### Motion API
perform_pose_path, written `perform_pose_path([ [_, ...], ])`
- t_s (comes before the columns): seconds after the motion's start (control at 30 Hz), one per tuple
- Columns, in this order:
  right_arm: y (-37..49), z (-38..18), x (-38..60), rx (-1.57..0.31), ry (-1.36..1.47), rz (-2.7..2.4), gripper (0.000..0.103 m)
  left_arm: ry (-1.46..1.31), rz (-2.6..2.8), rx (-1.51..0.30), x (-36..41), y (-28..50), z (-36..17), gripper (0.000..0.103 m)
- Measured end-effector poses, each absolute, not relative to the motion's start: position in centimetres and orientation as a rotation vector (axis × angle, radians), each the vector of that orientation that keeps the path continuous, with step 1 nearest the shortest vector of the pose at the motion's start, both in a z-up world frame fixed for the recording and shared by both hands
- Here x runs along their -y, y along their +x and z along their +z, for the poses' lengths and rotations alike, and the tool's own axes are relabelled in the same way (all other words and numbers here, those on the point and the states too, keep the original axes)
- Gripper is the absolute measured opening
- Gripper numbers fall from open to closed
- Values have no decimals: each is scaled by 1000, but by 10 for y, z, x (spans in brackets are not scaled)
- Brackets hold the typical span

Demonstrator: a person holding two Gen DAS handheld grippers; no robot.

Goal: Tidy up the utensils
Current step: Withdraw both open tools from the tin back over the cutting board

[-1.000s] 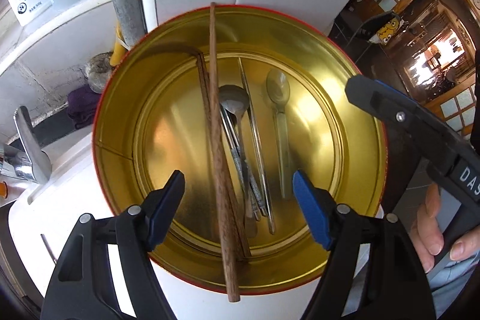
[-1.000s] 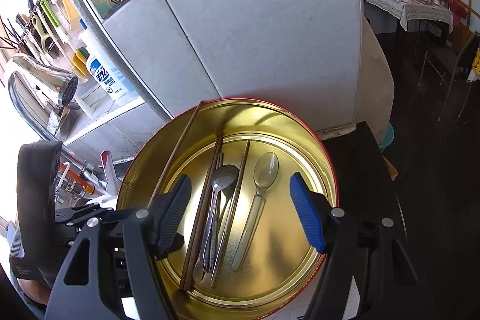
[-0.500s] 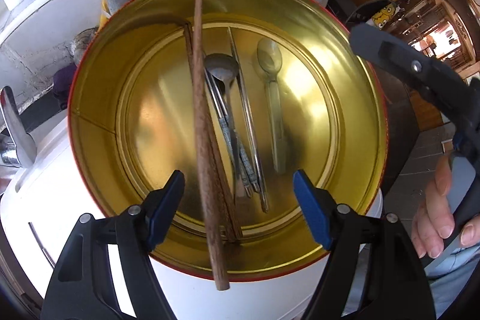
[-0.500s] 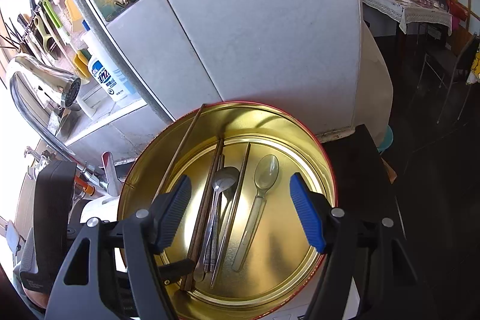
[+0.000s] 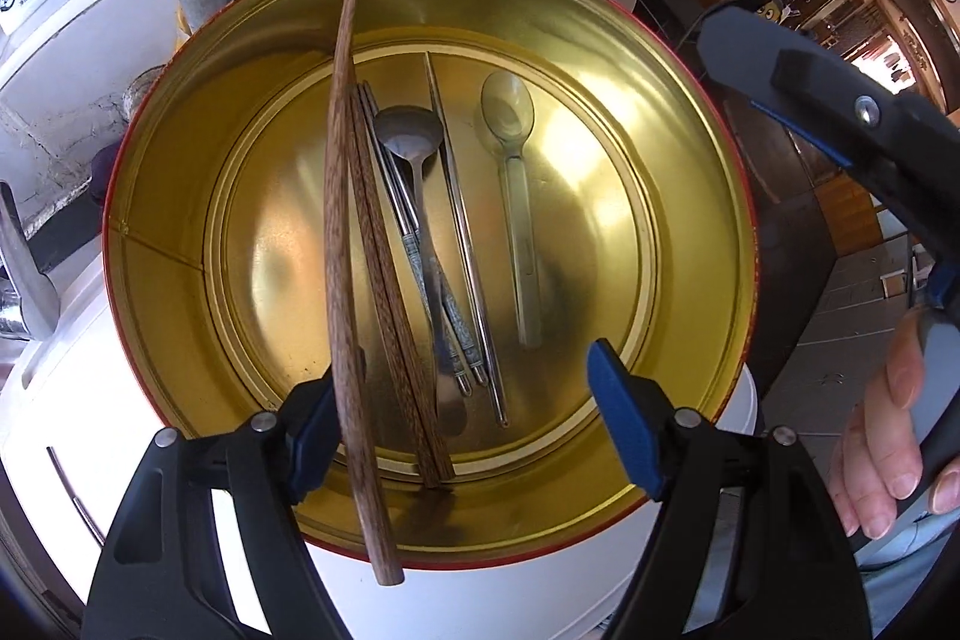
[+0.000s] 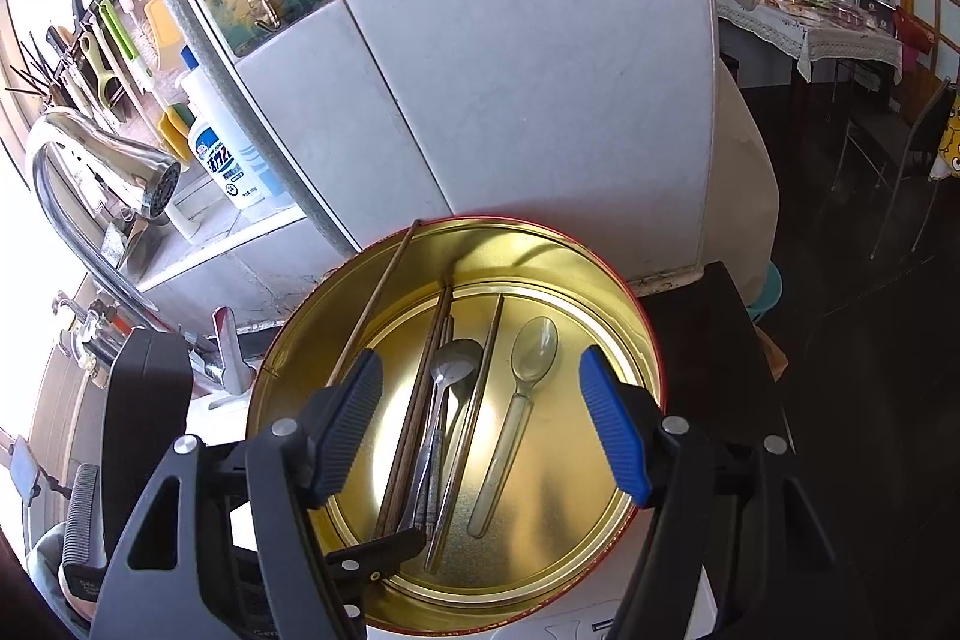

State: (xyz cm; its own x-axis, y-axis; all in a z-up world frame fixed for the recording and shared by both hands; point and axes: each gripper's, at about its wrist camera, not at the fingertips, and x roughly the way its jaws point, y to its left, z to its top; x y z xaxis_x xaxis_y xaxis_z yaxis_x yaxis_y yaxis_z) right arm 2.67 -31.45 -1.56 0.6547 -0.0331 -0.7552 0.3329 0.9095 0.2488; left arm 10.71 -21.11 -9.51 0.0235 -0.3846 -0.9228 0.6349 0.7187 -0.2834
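A round gold tin (image 5: 180,196) with a red rim holds several utensils: a metal spoon (image 5: 414,172), a clear plastic spoon (image 5: 516,196), metal chopsticks (image 5: 462,232) and a wooden chopstick (image 5: 384,274) on its floor. Another long wooden chopstick (image 5: 339,220) lies across the rim, its near end sticking out. My left gripper (image 5: 465,412) is open just over the tin's near edge, its left finger touching that chopstick. My right gripper (image 6: 480,424) is open above the tin (image 6: 636,328), empty. The same utensils show there, the plastic spoon (image 6: 522,400) rightmost.
The tin stands on a white surface (image 5: 492,598) against a white tiled wall (image 6: 510,100). A chrome tap (image 6: 90,160) and a detergent bottle (image 6: 222,160) are at the left. A dark room with tables opens to the right.
My left gripper has moved in closer over the tin and to the right, so the rim chopstick now sits at its left finger. The right gripper has risen slightly.
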Motion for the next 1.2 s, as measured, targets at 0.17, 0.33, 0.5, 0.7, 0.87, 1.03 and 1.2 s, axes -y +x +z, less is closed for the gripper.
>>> perform_pose_path([
  [0.17,21,-11,319,-820,397,-226,69,188,-829,-1296,207,104,-83,74],
  [0.33,15,-6,318,-802,395,-222,69,196,-824,-1301,208,99,-80,74],
  [0.5,8,0,316,-787,402,-220,69,195,-808,-1264,202,92,-69,74],
  [0.7,-5,15,301,-756,384,-194,69,177,-768,-1218,182,79,-51,74],
  [0.87,-16,26,282,-741,359,-162,69,138,-741,-1179,159,63,-39,74],
  [1.03,-20,32,250,-749,315,-111,70,74,-671,-1130,115,47,-30,74],
  [1.2,-20,37,207,-721,291,-33,90,-23,-562,-1055,48,31,-21,76],
])
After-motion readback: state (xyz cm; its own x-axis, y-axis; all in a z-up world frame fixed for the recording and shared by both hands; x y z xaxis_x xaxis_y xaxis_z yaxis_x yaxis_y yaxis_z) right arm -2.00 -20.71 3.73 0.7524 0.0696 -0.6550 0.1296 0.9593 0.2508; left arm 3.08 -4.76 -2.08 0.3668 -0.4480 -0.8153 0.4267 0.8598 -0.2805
